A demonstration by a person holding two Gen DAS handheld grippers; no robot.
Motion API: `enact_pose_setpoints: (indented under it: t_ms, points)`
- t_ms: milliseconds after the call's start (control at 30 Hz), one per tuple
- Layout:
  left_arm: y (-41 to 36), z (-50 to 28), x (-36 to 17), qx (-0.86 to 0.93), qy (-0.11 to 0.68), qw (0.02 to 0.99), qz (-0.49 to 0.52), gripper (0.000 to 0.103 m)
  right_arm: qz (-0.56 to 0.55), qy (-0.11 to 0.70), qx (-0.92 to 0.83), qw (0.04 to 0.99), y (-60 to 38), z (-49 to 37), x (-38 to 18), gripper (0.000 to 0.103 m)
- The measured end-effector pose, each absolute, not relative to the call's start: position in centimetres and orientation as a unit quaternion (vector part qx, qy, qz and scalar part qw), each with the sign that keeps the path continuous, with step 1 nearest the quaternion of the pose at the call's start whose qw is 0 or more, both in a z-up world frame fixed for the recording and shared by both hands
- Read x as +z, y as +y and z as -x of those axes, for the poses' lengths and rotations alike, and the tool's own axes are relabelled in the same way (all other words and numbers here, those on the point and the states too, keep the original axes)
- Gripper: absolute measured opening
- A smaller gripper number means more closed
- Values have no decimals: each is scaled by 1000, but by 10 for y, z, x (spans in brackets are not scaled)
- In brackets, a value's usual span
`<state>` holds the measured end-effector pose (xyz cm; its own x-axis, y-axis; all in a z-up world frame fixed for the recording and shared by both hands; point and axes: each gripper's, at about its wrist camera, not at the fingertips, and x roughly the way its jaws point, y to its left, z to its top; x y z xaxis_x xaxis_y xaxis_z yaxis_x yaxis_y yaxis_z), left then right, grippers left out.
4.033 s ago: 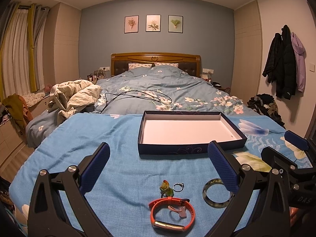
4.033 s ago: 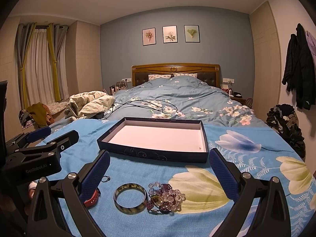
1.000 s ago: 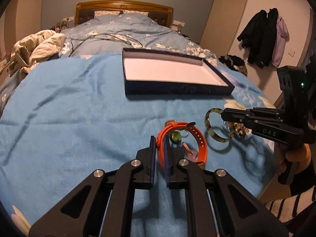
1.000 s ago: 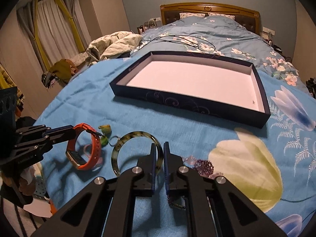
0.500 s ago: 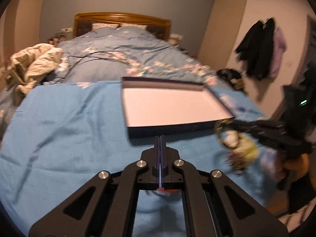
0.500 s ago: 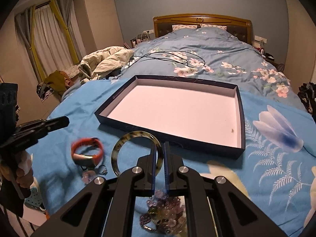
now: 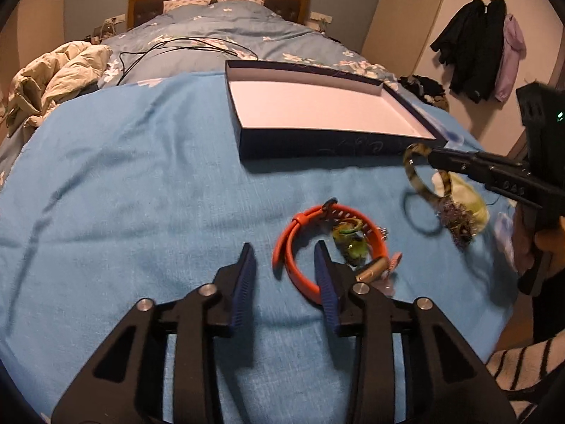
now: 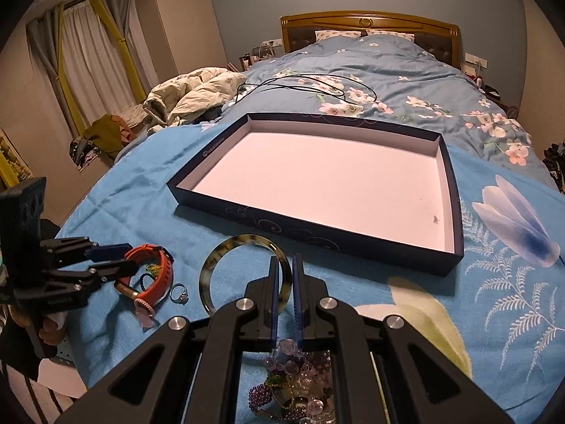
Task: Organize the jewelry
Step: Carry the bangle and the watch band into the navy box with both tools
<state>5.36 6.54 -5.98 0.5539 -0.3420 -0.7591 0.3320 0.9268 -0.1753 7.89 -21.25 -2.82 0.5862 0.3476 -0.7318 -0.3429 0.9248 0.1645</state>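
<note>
The right gripper (image 8: 283, 275) pinches the mottled tortoiseshell bangle (image 8: 243, 272) above the bedspread, ready for the shallow navy box (image 8: 453, 190). The left gripper (image 7: 284, 265) gapes astride the orange rubber wristband (image 7: 300, 247), which lies on the bed.

Left gripper (image 7: 284, 265) parted; right gripper (image 8: 283, 275) seemingly pinched nearly closed.

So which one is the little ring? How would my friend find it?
Start at the big dark box on the blue blanket. Just in front of it, the ring lies between the orange watch band and the large speckled bangle. It is the smallest, a thin silver loop.
</note>
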Motion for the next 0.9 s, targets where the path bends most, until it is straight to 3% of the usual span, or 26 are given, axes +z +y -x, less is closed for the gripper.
enact_pose_setpoints:
  t_ms: [67,100,467,900]
  points:
    - [61,-54,-60,-193,434,880,1,10,0,411,193,891,-212,-80,-27,6]
    - [58,-54,-59,-188,433,881,-6,8,0,410,193,892,-212,-80,-27,6]
    - [65,-80,-15,-194,388,900,37,8,4,388,176,905,-227,-97,-9,6]
    - [-8,-208,11,-178,376,909,0,9,10,395,136,908,-245,-190,-7,6]
